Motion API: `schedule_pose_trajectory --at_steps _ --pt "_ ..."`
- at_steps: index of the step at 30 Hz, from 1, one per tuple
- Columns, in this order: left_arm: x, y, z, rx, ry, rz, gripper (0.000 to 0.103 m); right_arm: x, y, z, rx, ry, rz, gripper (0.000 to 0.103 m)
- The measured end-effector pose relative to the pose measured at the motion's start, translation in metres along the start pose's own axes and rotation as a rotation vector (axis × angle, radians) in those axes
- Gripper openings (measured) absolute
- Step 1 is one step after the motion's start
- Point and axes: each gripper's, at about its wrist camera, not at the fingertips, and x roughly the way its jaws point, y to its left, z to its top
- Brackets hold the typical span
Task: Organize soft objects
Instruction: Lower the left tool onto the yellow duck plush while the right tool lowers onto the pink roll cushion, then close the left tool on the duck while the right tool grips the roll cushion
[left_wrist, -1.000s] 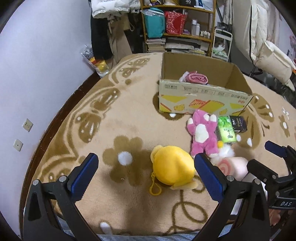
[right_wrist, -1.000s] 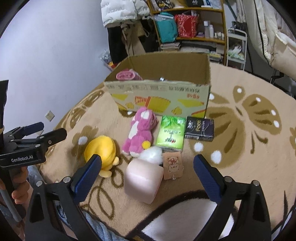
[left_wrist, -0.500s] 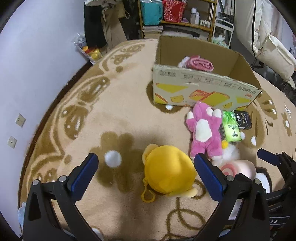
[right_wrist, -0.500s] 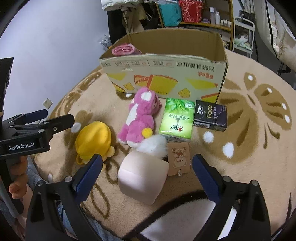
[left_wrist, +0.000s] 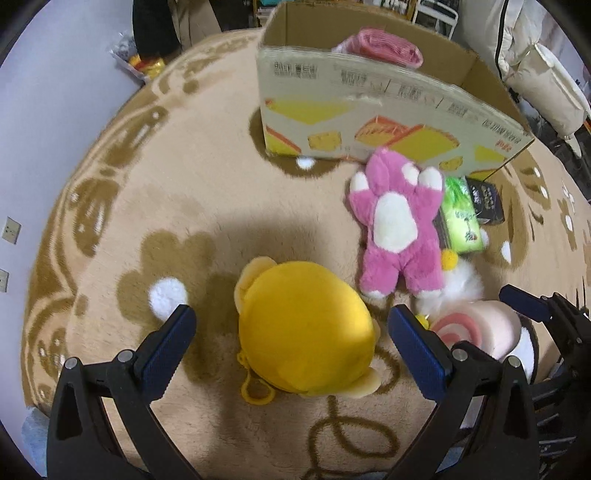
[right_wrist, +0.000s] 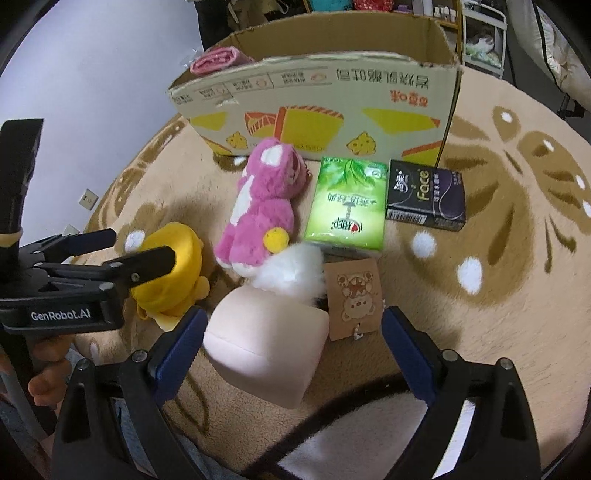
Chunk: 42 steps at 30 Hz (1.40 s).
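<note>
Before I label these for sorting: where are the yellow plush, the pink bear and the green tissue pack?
yellow plush (left_wrist: 303, 328), left wrist view, rounded top.
pink bear (left_wrist: 393, 221), left wrist view, white belly.
green tissue pack (right_wrist: 347, 206), right wrist view, printed face.

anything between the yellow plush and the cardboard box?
No object: in the left wrist view only bare carpet lies between the yellow plush and the cardboard box. The pink plush sits off to the right of that line.

Brand names among the plush toys

"GenRobot.AI" is printed on the left gripper (right_wrist: 114, 247) at nine o'clock; "Face" marks the black tissue pack (right_wrist: 424, 195) at two o'clock.
</note>
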Motion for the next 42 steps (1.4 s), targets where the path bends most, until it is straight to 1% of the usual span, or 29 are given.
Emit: schedule_pose_trajectory --at_steps 5,8,9,10,12,14,16,17,19,21,22,23,26,28,32,35,42 --pt "0.013 0.001 0.002 -0.009 0.048 -0.013 0.102 0.012 0.003 -0.002 -0.015 0.046 -0.005 0.099" --pt "0.019 0.000 0.002 -0.008 0.067 -0.008 0.102 0.018 0.005 -0.003 -0.022 0.070 -0.006 0.099" --pt "0.022 0.000 0.002 -0.006 0.074 -0.004 0.102 0.020 0.005 -0.003 -0.023 0.078 -0.006 0.095" --pt "0.023 -0.001 0.002 -0.005 0.079 -0.001 0.102 0.021 0.005 -0.003 -0.025 0.083 -0.005 0.087" --pt "0.027 -0.001 0.002 -0.004 0.092 0.012 0.102 0.023 0.005 -0.003 -0.026 0.096 0.007 0.080" --pt "0.029 -0.002 0.001 -0.002 0.100 0.009 0.102 0.027 0.006 -0.004 -0.026 0.118 0.030 0.074" --pt "0.030 -0.004 0.001 0.006 0.104 0.013 0.102 0.027 0.008 -0.005 -0.030 0.117 0.040 0.063" --pt "0.031 -0.005 0.000 0.011 0.103 0.013 0.099 0.027 0.010 -0.005 -0.038 0.114 0.043 0.063" --pt "0.031 -0.006 -0.001 0.013 0.106 -0.009 0.093 0.026 0.014 -0.005 -0.053 0.108 0.034 0.060" --pt "0.032 -0.007 -0.001 0.011 0.120 -0.035 0.084 0.026 0.015 -0.005 -0.059 0.105 0.030 0.059" --pt "0.033 -0.008 -0.002 0.013 0.124 -0.042 0.082 0.025 0.015 -0.005 -0.058 0.103 0.027 0.059" --pt "0.035 -0.011 -0.006 0.015 0.133 -0.055 0.075 0.026 0.016 -0.005 -0.055 0.101 0.026 0.059" --pt "0.036 -0.012 -0.008 0.014 0.132 -0.060 0.072 0.023 0.012 -0.006 -0.041 0.095 0.025 0.059" --pt "0.032 -0.009 -0.009 -0.013 0.123 -0.064 0.071 0.019 0.010 -0.006 -0.036 0.087 0.019 0.059" --pt "0.020 0.001 -0.015 -0.042 0.073 0.012 0.071 0.009 0.002 -0.008 -0.031 0.073 0.006 0.056" --pt "0.009 0.009 -0.018 -0.089 0.034 0.000 0.071 0.001 -0.003 -0.006 -0.017 0.044 0.000 0.054" --pt "-0.028 0.011 -0.024 -0.092 -0.128 0.071 0.071 -0.020 -0.006 -0.003 -0.009 -0.042 -0.018 0.052"
